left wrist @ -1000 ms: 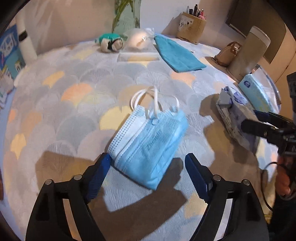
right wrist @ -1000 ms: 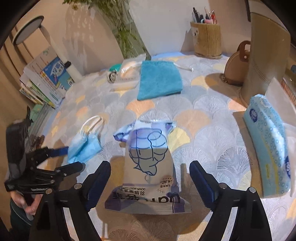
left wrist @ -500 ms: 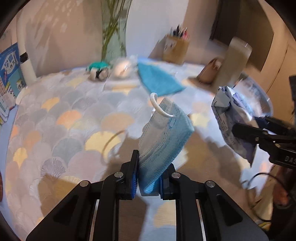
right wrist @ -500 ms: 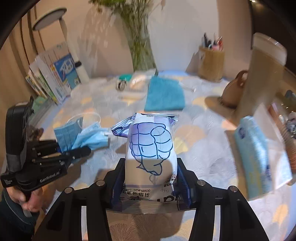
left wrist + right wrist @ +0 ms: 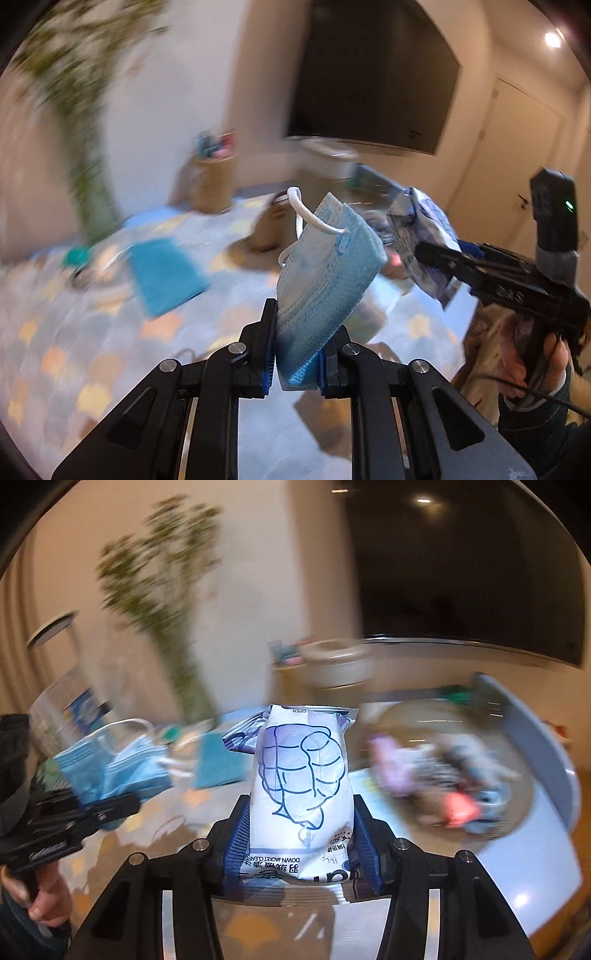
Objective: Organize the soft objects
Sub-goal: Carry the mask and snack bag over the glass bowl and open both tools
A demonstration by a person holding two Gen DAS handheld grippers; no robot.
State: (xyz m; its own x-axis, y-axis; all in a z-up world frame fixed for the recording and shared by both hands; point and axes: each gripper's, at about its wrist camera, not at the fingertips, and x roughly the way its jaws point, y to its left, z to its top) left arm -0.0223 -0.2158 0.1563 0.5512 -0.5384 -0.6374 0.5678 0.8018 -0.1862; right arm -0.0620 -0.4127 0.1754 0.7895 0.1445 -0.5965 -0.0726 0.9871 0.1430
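My left gripper is shut on a stack of light blue face masks, which stands up above the patterned table with a white ear loop at its top. My right gripper is shut on a white and purple wipes pack with a drawn jacket on it, held upright in the air. The same pack shows at the right of the left wrist view, in the other gripper. In the right wrist view the masks sit at the left, in the other gripper, with a hand below.
A teal cloth lies on the table. Behind it stand a pen holder and a green plant. A round grey-rimmed basket at the right holds several soft things. The background is blurred.
Both grippers closed, the left on the masks and the right on the wipes pack, and lifted them off the table. Both views have swung up and to the right, toward the basket.
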